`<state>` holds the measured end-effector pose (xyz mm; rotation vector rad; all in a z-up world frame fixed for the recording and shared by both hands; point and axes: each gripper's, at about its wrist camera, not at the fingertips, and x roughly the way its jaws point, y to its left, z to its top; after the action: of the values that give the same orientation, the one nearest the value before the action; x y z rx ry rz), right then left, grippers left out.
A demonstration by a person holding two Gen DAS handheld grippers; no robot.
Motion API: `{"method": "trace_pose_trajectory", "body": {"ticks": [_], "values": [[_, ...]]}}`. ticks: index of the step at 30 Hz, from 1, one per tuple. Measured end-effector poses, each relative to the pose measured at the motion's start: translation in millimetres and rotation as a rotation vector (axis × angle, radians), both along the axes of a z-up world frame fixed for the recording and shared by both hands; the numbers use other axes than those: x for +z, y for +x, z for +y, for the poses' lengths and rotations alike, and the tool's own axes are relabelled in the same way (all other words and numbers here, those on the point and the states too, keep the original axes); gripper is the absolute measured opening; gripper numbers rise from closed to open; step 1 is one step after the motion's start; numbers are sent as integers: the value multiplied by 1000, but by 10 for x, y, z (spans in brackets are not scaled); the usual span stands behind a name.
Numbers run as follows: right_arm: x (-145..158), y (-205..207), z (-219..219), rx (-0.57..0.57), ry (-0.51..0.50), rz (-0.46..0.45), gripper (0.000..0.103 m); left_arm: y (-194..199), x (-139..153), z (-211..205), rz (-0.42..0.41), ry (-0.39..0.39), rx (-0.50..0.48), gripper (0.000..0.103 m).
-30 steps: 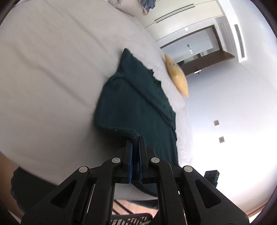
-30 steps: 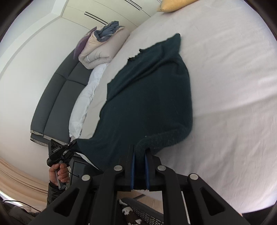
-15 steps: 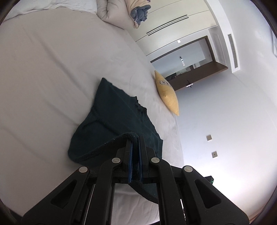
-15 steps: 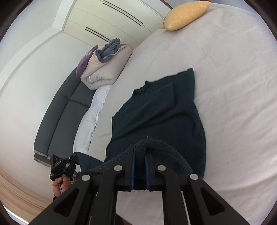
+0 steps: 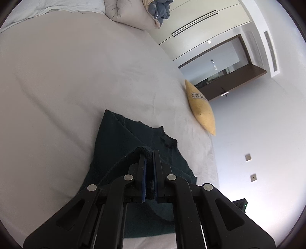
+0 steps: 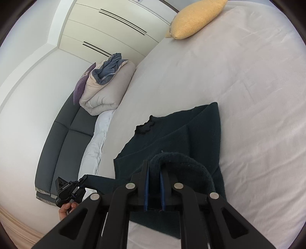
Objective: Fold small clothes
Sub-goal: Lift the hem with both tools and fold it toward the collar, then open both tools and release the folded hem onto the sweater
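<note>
Claws mid-fold on the sweater
Left claw [image 5: 148, 155] and right claw [image 6: 154, 164] each pinch a sweater [image 6: 202, 130] hem corner over the bed [image 6: 248, 86]; fold half made, laying down remains.

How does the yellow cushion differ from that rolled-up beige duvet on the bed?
The small yellow cushion is one flat, plain piece; the folded beige duvet is a bulkier, layered roll with grey-blue cloth tucked in. The cushion lies alone near the bed's far edge; the duvet sits by the dark headboard. Both rest on the pale sheet.
</note>
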<state>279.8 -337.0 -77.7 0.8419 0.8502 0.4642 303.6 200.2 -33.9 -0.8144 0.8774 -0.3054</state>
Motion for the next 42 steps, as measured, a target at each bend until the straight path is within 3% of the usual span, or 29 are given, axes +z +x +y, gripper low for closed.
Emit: {"method": "trace_pose_trajectory", "body": {"ticks": [12,17,21,24,25,30,34,38,42], "values": [[-292,787,-107,-46,18,50,11,786,-481,25,38,23,41,4],[-508,1082,-194,-96,35,113,13,1214,-887,28,107,42,88,5],[-772,1148,-350,-176,86,207,33,1397,-1299,104,184,-30,107,6],[-723,1007,-493,-234,90,150,51,1402,-1382,182,169,-78,107,7],[-699,963,-529,-254,65,152,61,1400,-1385,208,167,-78,105,7],[-599,675,-617,-269,12,132,62,1327,-1229,453,130,-70,159,11],[-524,474,-505,-211,-101,115,62,1204,-1016,407,101,51,131,28],[-449,334,-274,-154,-203,92,62,1038,-911,92,53,171,37,30],[-295,171,-10,-90,-333,40,62,778,-1030,-141,83,260,-13,30]]}}
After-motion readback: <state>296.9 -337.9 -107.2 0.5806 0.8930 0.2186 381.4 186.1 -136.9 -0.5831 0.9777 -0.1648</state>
